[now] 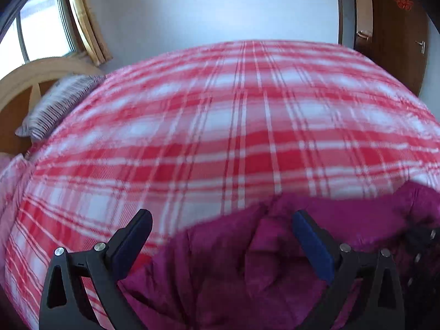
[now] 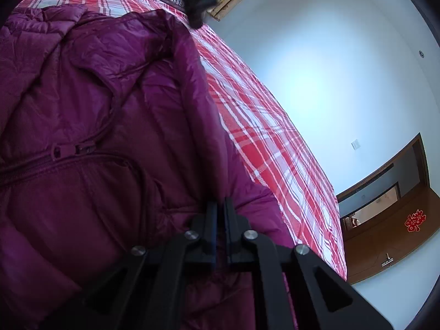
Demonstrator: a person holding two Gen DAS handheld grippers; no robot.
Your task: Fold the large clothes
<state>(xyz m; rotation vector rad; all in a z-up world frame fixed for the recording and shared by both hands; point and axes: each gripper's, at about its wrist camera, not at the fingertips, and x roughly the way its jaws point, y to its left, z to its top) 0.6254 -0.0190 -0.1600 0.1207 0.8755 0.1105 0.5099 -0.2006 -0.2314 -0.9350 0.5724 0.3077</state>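
A magenta puffer jacket (image 1: 233,269) lies on a bed with a red and white plaid cover (image 1: 220,126). In the left wrist view my left gripper (image 1: 222,220) is open, its fingers spread wide above the jacket's near edge, holding nothing. In the right wrist view the jacket (image 2: 90,137) fills the left side, with a zipper (image 2: 41,162) running across it. My right gripper (image 2: 220,203) is shut on a fold of the jacket's fabric, jaws pressed together. The view is tilted.
A striped pillow (image 1: 57,104) lies at the bed's far left by a wooden headboard (image 1: 33,74). A window (image 1: 41,27) is behind it. A brown door (image 1: 396,27) stands at the right. The plaid cover (image 2: 275,148) runs beside the jacket.
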